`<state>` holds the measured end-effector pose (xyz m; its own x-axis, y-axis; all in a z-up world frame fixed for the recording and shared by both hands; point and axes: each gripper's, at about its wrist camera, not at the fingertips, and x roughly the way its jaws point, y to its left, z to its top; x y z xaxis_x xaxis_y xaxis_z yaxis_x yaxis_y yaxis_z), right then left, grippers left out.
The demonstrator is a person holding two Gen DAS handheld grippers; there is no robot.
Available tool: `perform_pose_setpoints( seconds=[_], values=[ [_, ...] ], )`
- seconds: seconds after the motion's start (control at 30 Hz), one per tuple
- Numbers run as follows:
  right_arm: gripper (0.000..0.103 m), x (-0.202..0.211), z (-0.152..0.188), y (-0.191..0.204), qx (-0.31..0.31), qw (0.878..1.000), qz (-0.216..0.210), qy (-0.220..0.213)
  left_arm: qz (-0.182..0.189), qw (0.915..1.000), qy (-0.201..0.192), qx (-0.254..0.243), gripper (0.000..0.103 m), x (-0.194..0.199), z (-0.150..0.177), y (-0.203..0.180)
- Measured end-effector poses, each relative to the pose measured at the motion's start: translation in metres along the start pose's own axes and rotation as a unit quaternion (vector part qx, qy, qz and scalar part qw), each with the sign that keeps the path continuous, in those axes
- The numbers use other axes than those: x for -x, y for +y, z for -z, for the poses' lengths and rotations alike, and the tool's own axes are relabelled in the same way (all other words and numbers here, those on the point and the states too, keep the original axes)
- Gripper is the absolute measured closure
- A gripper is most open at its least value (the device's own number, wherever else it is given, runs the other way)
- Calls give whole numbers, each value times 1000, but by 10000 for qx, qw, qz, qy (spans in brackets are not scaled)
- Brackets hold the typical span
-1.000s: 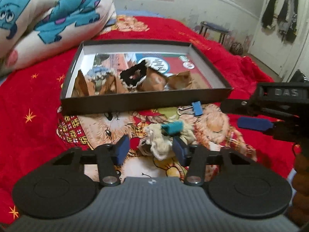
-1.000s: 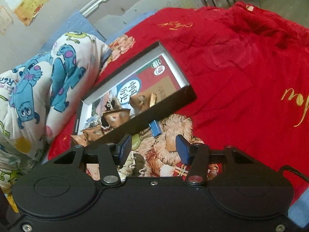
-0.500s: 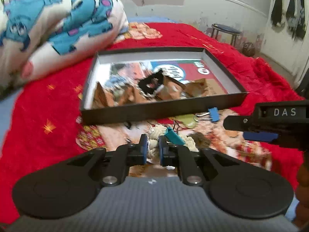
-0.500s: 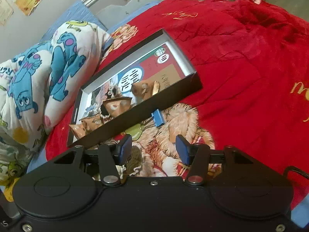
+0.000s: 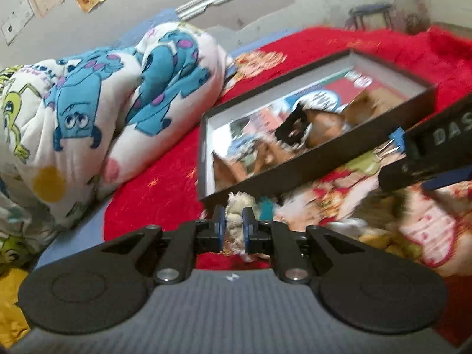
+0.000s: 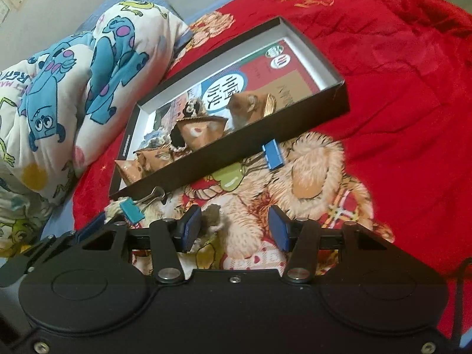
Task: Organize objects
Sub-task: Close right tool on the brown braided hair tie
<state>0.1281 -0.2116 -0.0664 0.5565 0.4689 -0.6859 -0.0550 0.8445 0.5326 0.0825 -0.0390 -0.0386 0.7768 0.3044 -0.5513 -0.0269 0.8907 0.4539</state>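
My left gripper (image 5: 234, 224) is shut on a cream woolly scrunchie (image 5: 236, 206) and holds it near the front corner of the black box (image 5: 295, 165). A teal binder clip (image 5: 267, 208) hangs on the scrunchie; it also shows in the right wrist view (image 6: 132, 211). The box (image 6: 236, 153) holds brown paper cones (image 6: 203, 131) and a black scrunchie (image 6: 177, 135). A blue binder clip (image 6: 273, 155) lies on the bedspread against the box's front wall. My right gripper (image 6: 234, 228) is open and empty above the bear print, and it shows at the right of the left wrist view (image 5: 427, 159).
A cartoon-print quilt (image 5: 103, 103) is heaped to the left of the box. The red bedspread (image 6: 398, 73) stretches to the right. A stool (image 5: 370, 11) stands by the far wall.
My left gripper shut on the cream scrunchie, lifted it and swung left toward the box's corner. The right gripper stayed open and shifted slightly closer to the bedspread.
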Motion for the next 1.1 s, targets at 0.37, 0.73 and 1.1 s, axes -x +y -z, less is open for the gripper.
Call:
perform_pose_setpoints(
  seconds=[0.37, 0.73, 1.1],
  values=[
    [60, -20, 11, 19, 362, 9990, 138, 225, 94, 9995, -23, -296, 84, 3, 3, -11],
    [67, -20, 15, 20, 381, 9990, 162, 153, 456, 9977, 495, 51, 56, -14, 13, -6],
    [90, -31, 23, 33, 649, 9975, 179, 221, 397, 9957, 799, 241, 95, -23, 15, -7]
  ],
)
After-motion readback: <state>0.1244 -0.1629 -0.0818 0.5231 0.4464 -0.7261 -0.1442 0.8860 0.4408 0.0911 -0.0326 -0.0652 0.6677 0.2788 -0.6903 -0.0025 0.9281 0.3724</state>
